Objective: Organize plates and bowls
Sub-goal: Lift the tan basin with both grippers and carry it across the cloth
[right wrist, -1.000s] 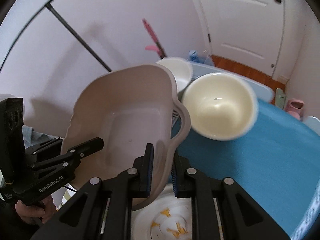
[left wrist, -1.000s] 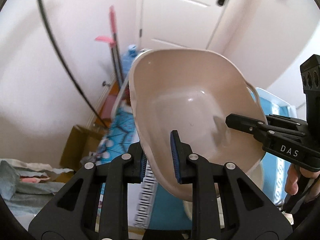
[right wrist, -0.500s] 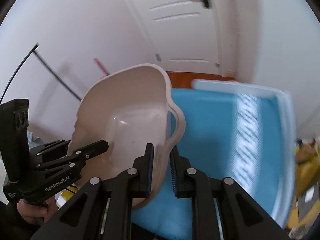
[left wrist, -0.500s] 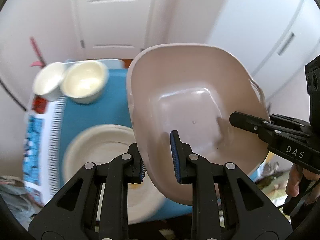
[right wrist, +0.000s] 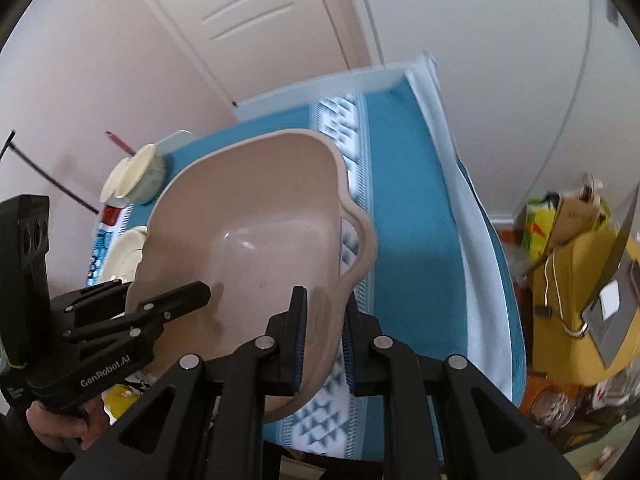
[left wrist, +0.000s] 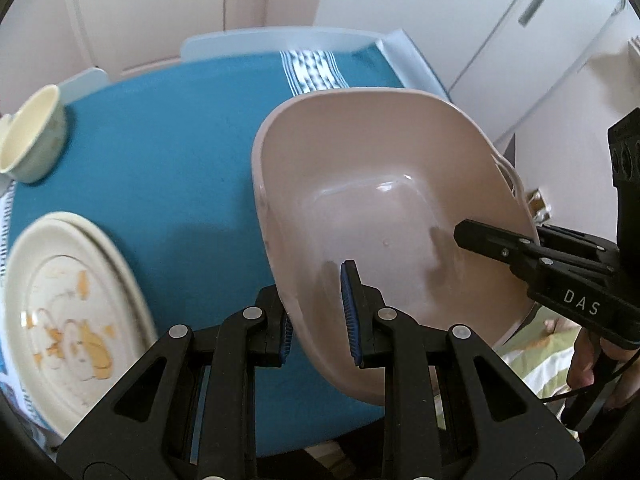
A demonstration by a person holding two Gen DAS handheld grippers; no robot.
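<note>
1. Blue cloth covers the table, with a white patterned stripe running toward 12 o'clock; pale walls and a white door stand behind it.
2. Near the left wrist view's 9 o'clock edge sits a cream bowl; a plate with orange drawings lies at 8 o'clock.
3. Yellow clutter sits beyond the table at 3 o'clock in the right wrist view.
4. Left gripper is clamped on the near rim of a beige tub, which is tilted above the cloth.
5. Right gripper is clamped on the tub's opposite rim beside its handle.
</note>
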